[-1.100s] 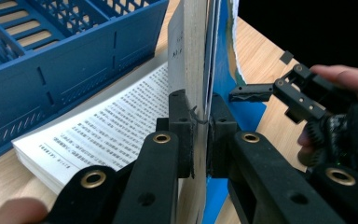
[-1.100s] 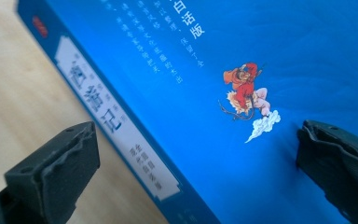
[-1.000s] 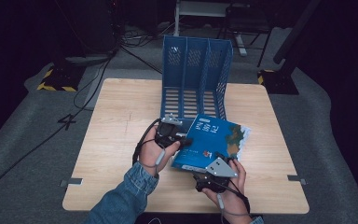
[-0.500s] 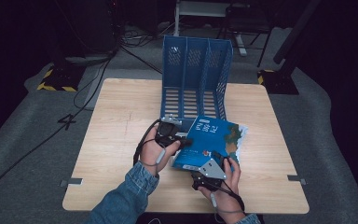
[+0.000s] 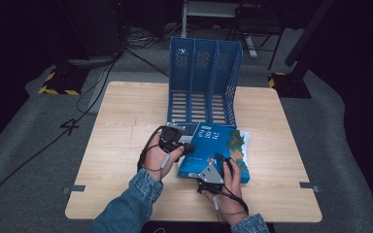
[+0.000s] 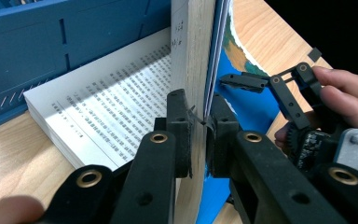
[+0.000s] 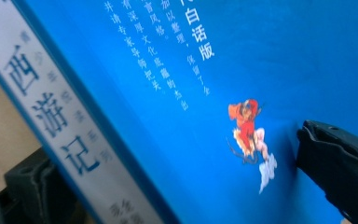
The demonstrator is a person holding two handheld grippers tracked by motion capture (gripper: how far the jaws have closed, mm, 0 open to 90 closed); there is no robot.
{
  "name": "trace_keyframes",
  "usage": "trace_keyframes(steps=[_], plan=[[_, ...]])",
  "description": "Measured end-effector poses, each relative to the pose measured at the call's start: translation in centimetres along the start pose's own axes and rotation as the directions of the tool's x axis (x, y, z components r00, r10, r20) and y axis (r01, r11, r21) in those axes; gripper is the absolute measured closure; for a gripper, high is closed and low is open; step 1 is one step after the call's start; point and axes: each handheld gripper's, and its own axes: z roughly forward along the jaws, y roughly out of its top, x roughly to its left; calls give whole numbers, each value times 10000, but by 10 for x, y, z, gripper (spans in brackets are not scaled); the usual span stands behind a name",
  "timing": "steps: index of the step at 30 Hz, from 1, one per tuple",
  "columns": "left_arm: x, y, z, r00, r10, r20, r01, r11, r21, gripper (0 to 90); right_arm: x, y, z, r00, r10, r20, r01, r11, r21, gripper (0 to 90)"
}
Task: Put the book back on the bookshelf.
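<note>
The wooden table (image 5: 126, 126) carries a blue file rack (image 5: 205, 77) standing at its twelve o'clock edge, slots open toward the person, and just in front of the rack's base, toward four o'clock of the table's middle, lies the blue book (image 5: 216, 150). In the left gripper view the book is open: printed pages (image 6: 112, 112) lie flat by the rack while the cover and a few leaves stand upright. The left gripper (image 5: 175, 141) sits at the book's nine o'clock edge, its fingers (image 6: 179, 126) nearly shut and pinching that raised cover. The right gripper (image 5: 218, 167) is at the book's six o'clock end; one finger (image 7: 340, 158) rests on the blue cover face and the other sits beyond the spine, so they straddle the book, but I cannot tell whether they press on it. The step in hand looks like closing and gathering the book. Next it probably calls for a firm two-sided hold, then standing it on edge and sliding it into a rack slot.
</note>
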Motion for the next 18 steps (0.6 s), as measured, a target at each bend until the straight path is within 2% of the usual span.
trace_keyframes(steps=[3,6,7,8,13,18], plan=[[1,-2,0,9999,-73,-88,72,9999,-131,821,1,-1,2,10000,-54,-18,54,10000,-59,0],[6,-7,1,9994,-295,-184,285,9982,-528,789,-2,-2,6,9995,170,-270,-175,9997,-176,0],[6,-7,1,9994,-295,-184,285,9982,-528,770,-3,-2,7,9994,104,-326,-113,9996,-278,0],[10,-10,2,9980,-632,-16,629,9954,-723,739,-3,-2,8,9995,7,-331,-19,9994,-350,0],[14,-16,4,9957,-928,55,929,9907,-997,667,-2,-1,10,9998,-32,-192,24,9991,-421,0],[16,-24,7,9943,-1070,-36,1057,9869,-1221,658,-2,3,18,9997,-239,2,239,9986,-476,0]])
